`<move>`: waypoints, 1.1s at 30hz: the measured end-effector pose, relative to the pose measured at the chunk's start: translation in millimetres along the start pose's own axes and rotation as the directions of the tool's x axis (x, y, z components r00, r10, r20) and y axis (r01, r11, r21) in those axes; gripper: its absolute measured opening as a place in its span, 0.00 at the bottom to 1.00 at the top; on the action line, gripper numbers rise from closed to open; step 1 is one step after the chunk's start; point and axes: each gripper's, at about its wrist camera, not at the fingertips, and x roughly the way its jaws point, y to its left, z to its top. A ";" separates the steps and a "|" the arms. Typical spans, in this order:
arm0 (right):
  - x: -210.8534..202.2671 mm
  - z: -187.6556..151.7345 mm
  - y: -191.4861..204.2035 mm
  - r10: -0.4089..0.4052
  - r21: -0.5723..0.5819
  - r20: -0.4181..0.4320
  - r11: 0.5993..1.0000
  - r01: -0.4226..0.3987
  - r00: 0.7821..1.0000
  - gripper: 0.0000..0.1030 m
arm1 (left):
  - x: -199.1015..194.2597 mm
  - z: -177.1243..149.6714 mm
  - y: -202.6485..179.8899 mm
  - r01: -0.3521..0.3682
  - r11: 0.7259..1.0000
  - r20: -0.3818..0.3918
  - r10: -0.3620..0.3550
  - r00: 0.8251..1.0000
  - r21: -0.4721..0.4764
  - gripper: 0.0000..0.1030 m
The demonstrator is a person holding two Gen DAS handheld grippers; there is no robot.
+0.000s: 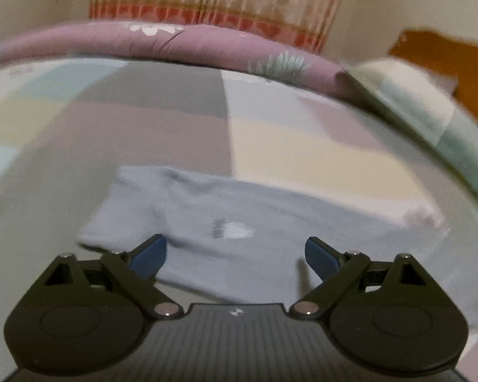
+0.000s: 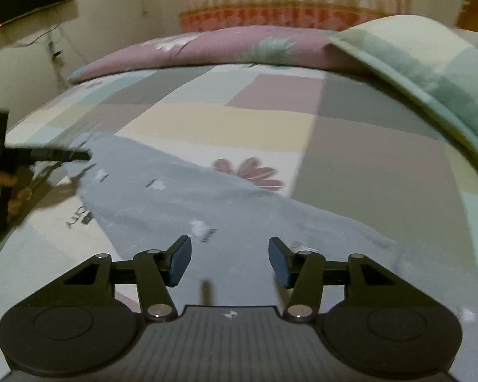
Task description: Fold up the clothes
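A: In the left wrist view, why is the pale blue-grey cotton garment with small white prints (image 1: pixel 239 219) laid out as it is?

B: It is spread flat on the patchwork bedsheet of pastel squares (image 1: pixel 302 146), in the near middle, presumably so that edges can be picked up for folding. A mauve floral quilt (image 1: pixel 207 43) is bunched along the far side, out of the working area.

A: And the left gripper (image 1: pixel 235 256)?

B: Its blue-padded fingers (image 1: pixel 149 259) are held wide apart just above the garment's near part. Nothing is gripped; contact cannot be confirmed through the blur.

A: What is shown in the right wrist view?

B: The garment (image 2: pixel 175 203) is seen running from far left to near right. The right gripper (image 2: pixel 229 262) is poised over its near part, fingers clearly parted and empty. At the far left, the left gripper (image 2: pixel 79 154) is seen side-on at the garment's far-left corner; from this angle its opening cannot be judged.
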 end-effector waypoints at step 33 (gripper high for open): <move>-51.7 -47.9 -272.0 -0.464 0.102 -0.144 0.872 0.479 0.874 0.55 | 26.6 9.6 -87.7 -0.006 0.967 -0.138 0.042 0.990 0.254 0.89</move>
